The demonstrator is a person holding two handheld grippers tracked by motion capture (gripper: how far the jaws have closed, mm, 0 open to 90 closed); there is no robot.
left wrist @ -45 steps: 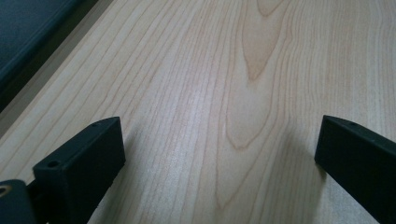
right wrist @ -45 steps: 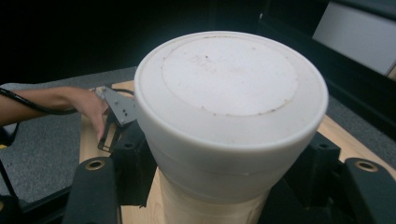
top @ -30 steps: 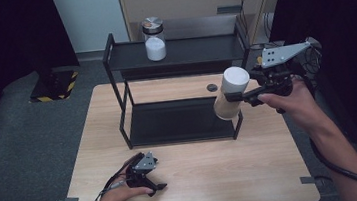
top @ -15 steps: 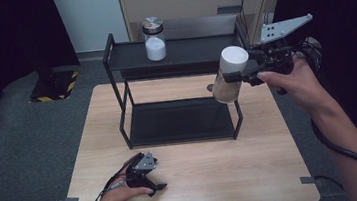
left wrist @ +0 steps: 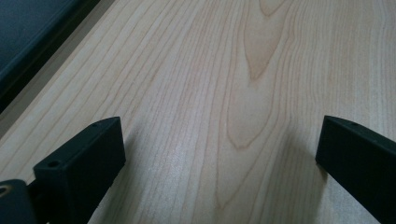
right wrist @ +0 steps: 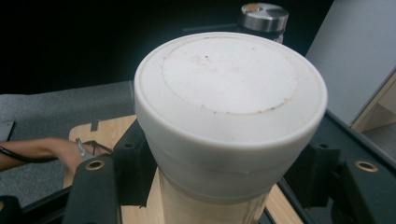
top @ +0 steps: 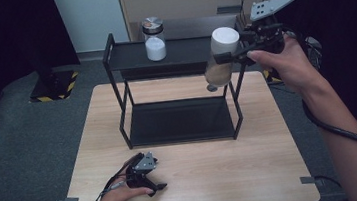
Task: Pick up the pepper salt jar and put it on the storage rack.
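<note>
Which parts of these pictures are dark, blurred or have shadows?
High view: both sides of the room are nearly black, the table evenly lit. Left gripper view: soft shadows lie beside both jaws on the wood. Right gripper view: the white-lidded jar is sharp, the metal-lidded jar behind slightly soft.

My right gripper (top: pixel 232 57) is pinching a jar (right wrist: pixel 224 140) with a matt white plastic lid. The table (left wrist: pixel 224 70) is showing smooth pale wood grain; the rack (top: pixel 181 52) is looking like matt black metal

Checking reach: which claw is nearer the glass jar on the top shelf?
Right. The right claw holds a white-lidded jar beside the shelf; the left claw rests on the table's near edge, far from the glass jar.
</note>
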